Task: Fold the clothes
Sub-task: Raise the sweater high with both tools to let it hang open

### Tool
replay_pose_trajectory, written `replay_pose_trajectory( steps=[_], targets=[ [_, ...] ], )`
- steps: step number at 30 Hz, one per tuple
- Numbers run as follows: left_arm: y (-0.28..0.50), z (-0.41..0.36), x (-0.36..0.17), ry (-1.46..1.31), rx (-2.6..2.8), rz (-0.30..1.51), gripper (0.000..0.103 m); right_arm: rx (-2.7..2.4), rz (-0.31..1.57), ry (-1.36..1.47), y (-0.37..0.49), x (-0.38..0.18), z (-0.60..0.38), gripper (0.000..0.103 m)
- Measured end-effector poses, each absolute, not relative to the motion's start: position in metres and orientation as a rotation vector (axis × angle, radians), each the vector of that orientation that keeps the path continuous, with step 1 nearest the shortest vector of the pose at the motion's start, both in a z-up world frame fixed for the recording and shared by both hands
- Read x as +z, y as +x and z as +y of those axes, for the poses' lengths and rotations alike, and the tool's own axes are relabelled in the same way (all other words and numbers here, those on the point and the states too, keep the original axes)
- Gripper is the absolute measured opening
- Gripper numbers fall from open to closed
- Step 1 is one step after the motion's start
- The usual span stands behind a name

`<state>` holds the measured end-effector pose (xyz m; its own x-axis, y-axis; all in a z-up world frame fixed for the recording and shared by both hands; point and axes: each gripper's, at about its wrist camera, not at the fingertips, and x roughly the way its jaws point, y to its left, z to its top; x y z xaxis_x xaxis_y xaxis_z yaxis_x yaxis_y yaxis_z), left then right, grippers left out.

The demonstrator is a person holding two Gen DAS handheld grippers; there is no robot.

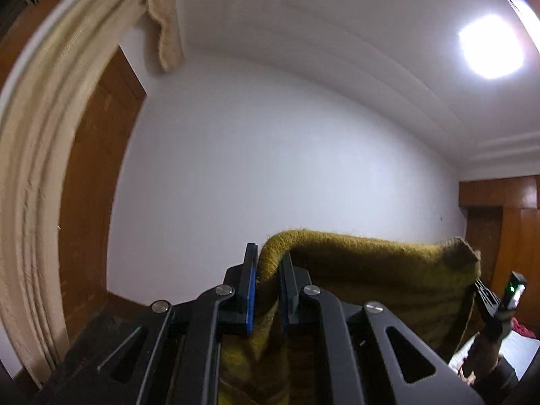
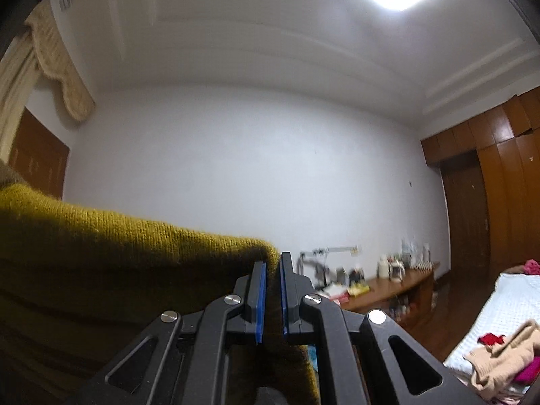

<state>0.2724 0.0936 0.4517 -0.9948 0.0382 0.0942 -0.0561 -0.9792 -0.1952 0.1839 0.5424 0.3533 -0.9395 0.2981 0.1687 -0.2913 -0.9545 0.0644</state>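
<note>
Left gripper [image 1: 268, 263]: clamped on mustard-yellow knitted sweater [image 1: 364, 263] (lower centre).
Right gripper [image 2: 272, 276]: pinching the sweater's other corner.

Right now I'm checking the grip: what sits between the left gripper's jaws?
A fold of the mustard knit sweater fills the left gripper, seen in the left wrist view.

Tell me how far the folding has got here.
Early stage. Done: nothing visibly folded. In hand: the mustard sweater is lifted in the air, stretched between the left claw and the right claw, each shut on its top edge. Left: folding it, plus the loose clothes heaped on the bed.
</note>
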Motion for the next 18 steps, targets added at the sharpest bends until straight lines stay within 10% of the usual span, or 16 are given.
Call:
replay_pose_trajectory(
  steps=[10, 18],
  targets=[
    [0.339, 0.084, 0.475, 0.305, 3.144, -0.268, 0.012, 2.807, -0.012, 0.51, 0.255, 0.369, 0.52, 0.008],
    [0.266, 0.07, 0.418, -0.109, 3.206, -0.259, 0.013, 2.841, -0.096, 0.3, 0.216, 0.339, 0.508, 0.008]
  ],
)
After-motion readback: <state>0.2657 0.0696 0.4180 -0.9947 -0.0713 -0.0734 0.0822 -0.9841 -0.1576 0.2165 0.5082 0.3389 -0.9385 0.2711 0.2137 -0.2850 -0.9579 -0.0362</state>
